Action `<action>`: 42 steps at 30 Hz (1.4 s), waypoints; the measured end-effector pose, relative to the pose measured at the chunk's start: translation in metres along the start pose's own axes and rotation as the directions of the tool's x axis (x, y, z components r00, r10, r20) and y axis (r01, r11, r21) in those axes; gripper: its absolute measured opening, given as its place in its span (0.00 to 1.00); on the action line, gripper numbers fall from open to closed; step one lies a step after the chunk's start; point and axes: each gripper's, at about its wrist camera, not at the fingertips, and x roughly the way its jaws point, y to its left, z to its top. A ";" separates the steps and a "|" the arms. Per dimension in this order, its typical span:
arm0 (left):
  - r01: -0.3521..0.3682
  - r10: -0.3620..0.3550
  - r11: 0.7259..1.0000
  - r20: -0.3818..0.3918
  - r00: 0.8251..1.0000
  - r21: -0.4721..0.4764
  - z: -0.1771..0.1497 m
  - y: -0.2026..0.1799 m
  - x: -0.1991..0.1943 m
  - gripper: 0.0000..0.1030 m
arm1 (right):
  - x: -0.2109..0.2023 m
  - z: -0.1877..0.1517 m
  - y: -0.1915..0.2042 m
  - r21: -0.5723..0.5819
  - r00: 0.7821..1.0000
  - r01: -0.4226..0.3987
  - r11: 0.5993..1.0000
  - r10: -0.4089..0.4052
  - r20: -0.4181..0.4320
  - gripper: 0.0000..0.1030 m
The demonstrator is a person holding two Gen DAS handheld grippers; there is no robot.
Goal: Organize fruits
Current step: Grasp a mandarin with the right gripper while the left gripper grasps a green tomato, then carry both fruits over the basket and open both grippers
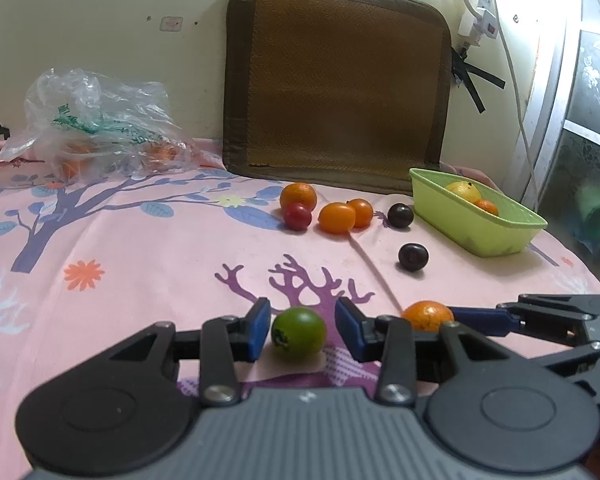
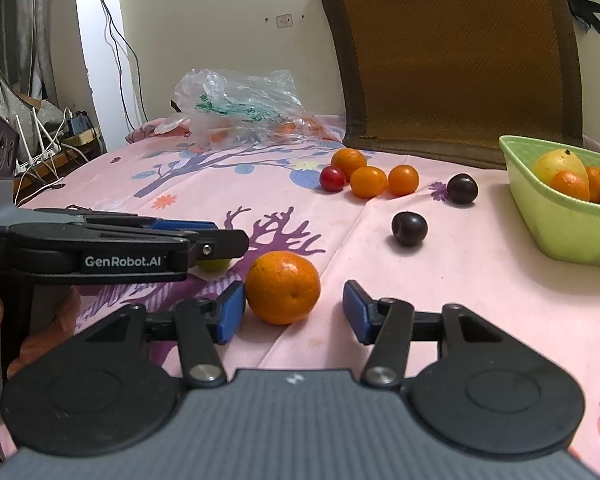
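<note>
Through the left wrist view, the left gripper (image 1: 302, 326) stands released around a small green fruit (image 1: 298, 332) that sits on the pink printed bedsheet (image 1: 140, 280); the left pad looks to be touching or nearly touching it, while a clear gap shows on the right, so the fruit is framed, not clamped. It lies dead ahead at twelve o'clock, round, with no long axis to align. At about two o'clock, well apart, stands the green basket (image 1: 496, 232) with a yellow fruit and an orange in it, and at twelve to one o'clock loose oranges, a red tomato (image 1: 297, 216) and two dark plums (image 1: 413, 256) are scattered before a brown cushion (image 1: 336, 80). A clear plastic bag (image 1: 96, 120) lies at ten o'clock. Through the right wrist view, the right gripper (image 2: 294, 314) is likewise released around a mandarin orange (image 2: 283, 287), which sits just left of centre between the jaws, close to the left pad and apart from the right one. The basket (image 2: 560, 232) lies at two o'clock, nearer this hand than the other. The left gripper (image 2: 204, 240) enters at nine o'clock, held by the person's hand (image 2: 40, 328). Each gripper probably needs only to close on its fruit before carrying it toward the basket.
</note>
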 end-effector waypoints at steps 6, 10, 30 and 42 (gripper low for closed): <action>-0.017 0.017 1.000 -0.006 1.000 0.013 -0.003 -0.001 -0.004 0.40 | -0.002 -0.001 0.003 -0.011 1.000 0.015 1.000 -0.014 0.008 0.55; -0.007 0.007 1.000 -0.015 1.000 0.003 -0.005 0.002 -0.006 0.30 | 0.000 -0.001 0.003 -0.023 1.000 0.004 1.000 -0.005 -0.001 0.46; 0.158 -0.157 0.987 0.012 0.987 -0.039 0.050 -0.048 0.028 0.29 | -0.060 0.025 -0.090 0.196 0.948 0.141 0.970 -0.189 0.256 0.40; 0.236 -0.234 0.968 -0.032 0.972 0.087 0.102 -0.170 0.110 0.29 | -0.059 0.023 -0.201 0.269 0.917 0.281 0.921 -0.340 0.208 0.42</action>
